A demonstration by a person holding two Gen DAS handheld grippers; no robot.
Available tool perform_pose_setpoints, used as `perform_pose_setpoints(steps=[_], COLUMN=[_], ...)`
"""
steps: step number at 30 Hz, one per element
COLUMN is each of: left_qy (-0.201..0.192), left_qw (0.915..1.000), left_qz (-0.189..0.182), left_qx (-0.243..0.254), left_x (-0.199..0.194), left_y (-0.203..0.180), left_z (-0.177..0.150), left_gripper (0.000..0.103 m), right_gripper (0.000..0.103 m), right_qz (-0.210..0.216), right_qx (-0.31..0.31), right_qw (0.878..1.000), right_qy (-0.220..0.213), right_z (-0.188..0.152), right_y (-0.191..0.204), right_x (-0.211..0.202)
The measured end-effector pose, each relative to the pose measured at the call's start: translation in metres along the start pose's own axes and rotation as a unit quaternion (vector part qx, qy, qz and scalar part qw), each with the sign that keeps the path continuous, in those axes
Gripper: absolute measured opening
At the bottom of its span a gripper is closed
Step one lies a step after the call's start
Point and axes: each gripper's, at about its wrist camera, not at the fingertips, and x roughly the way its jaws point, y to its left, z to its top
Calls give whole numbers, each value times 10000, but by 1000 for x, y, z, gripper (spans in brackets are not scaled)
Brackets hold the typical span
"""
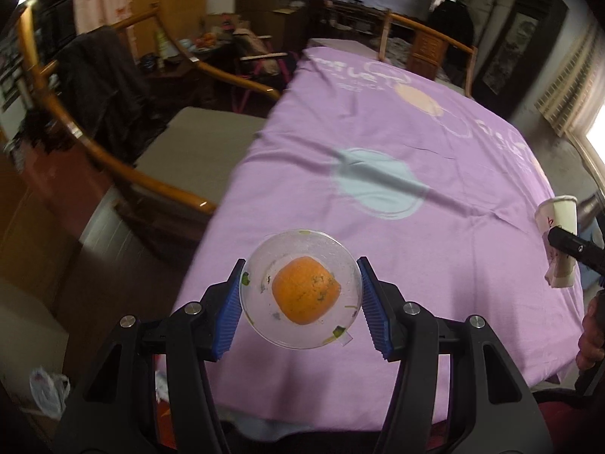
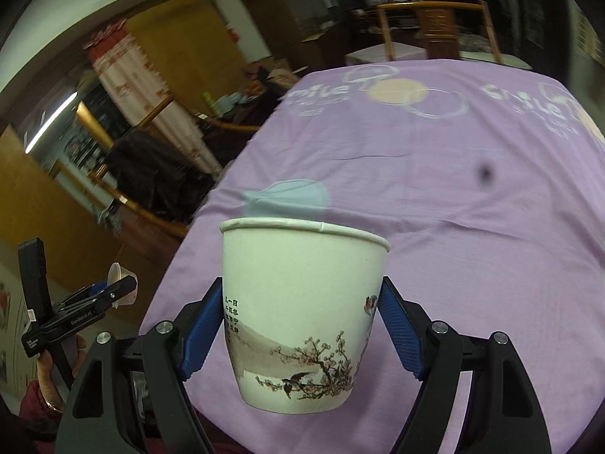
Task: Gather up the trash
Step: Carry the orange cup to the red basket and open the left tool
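Note:
My left gripper [image 1: 301, 291] is shut on a clear plastic cup [image 1: 261, 283], seen from above, with an orange fruit [image 1: 305, 290] inside and green scraps on its wall; it hangs above the purple tablecloth [image 1: 378, 159]. My right gripper [image 2: 298, 325] is shut on a white paper cup [image 2: 302, 314] printed with blossoms and birds, held upright above the cloth's near edge [image 2: 453, 227]. The paper cup also shows at the right edge of the left wrist view [image 1: 559, 242]. The left gripper with its clear cup shows at lower left in the right wrist view [image 2: 121, 287].
Wooden armchairs stand left of the table, one draped with a dark coat [image 1: 102, 83], and another chair [image 1: 427, 41] stands at the far end. A white plastic bag [image 1: 49, 389] lies on the floor at lower left. A cluttered side table [image 1: 204, 45] sits behind.

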Motion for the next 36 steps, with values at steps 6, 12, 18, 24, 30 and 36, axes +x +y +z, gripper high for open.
perform_pose_setpoints(steps=[6,12,18,24,30,36], left_qy=[3,-26,56,281,565,846], left_qw=[9944,9804,9667,9601,9590,9601], left_qz=[599,1250,1486,1481,1344,1185], left_qx=[-874,-1523,-2081,-2356,-2429,-2388], left_x=[-28,-57,-74,-74,-55,-29], left_y=[73,129,173,206,222,234], left_z=[-43,-87,-126,-157,-171,-182], left_gripper=[56,56,56,56,56,56], right_gripper=[78,78,78,78,78,78], right_qz=[540,1024,1373,1470,1277,1036], right_qx=[-753,-1426,-1938,-2300,-2445,-2449], right_qw=[9951,9825,9677,9576,9564,9588], right_qy=[333,623,842,922,955,1002], right_z=[14,17,8,-4,-14,-21], right_y=[72,145,214,263,285,288], right_x=[29,50,61,59,55,53])
